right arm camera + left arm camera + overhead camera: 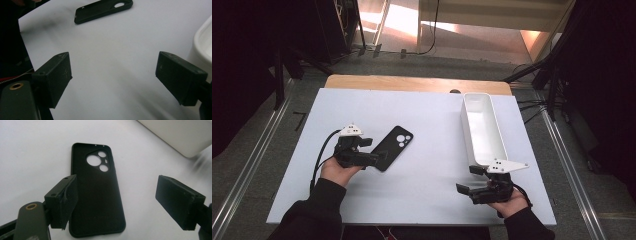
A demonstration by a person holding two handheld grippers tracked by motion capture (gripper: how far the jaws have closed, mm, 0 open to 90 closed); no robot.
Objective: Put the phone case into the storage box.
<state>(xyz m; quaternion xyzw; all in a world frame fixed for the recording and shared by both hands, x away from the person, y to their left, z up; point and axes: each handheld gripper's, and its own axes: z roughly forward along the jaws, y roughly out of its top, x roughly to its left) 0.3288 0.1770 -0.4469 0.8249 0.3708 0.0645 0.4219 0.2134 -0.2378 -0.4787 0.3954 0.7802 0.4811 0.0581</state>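
Both grippers stood with jaws apart, left gripper (371, 150) poised over the black phone case (393, 147) lying flat left of the white tray (482, 129), right gripper (472, 179) idle; approach step, closing on the case's edges probably next.

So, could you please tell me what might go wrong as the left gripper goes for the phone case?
The phone case lies flat and thin on the table, so the open left gripper may scrape the surface or just push the case along rather than get hold of it. Any grip on the rim could also slip. The white bin stands apart to the right, so a carry could drop it.
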